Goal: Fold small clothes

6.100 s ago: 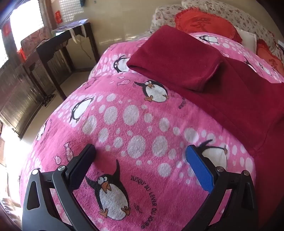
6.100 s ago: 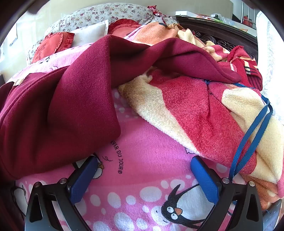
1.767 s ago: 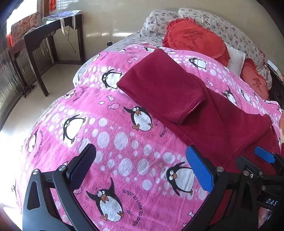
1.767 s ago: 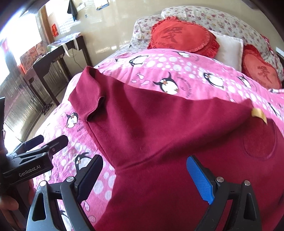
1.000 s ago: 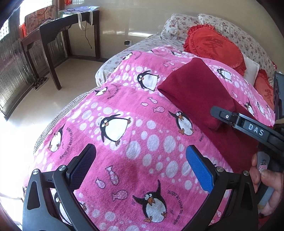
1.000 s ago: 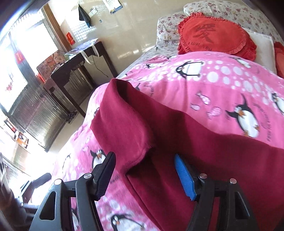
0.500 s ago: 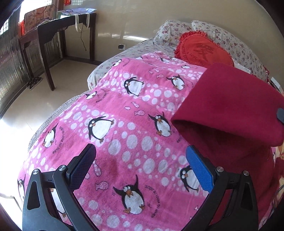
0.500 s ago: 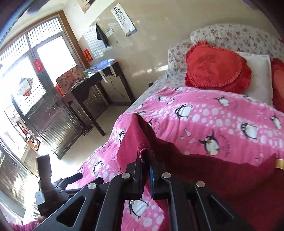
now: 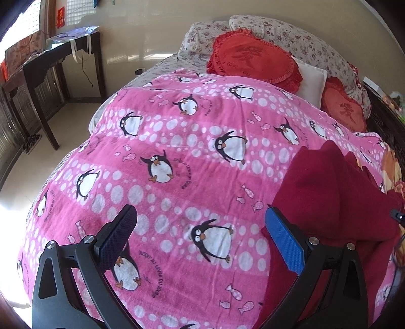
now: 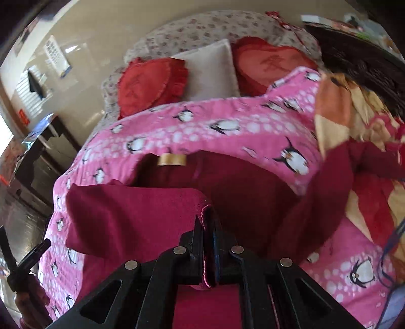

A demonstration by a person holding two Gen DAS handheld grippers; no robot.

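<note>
Now the right tool [image 10: 208,243] tilts downward, pinching the maroon garment's [image 10: 131,215] edge above the bed [image 10: 227,131]; the left tool [image 9: 200,227], spread and empty, hangs over the blanket [image 9: 177,141].

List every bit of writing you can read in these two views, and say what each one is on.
"JUSQU'AU LEVER DU JOUR" – printed beside the penguins on the pink blanket.
A large Chinese character on each red cushion; small lettering under it too small to read.
Wall chart: blurred, unreadable.
Tan label on the dark red garment: no text legible.
Red paper by the window: unreadable.
</note>
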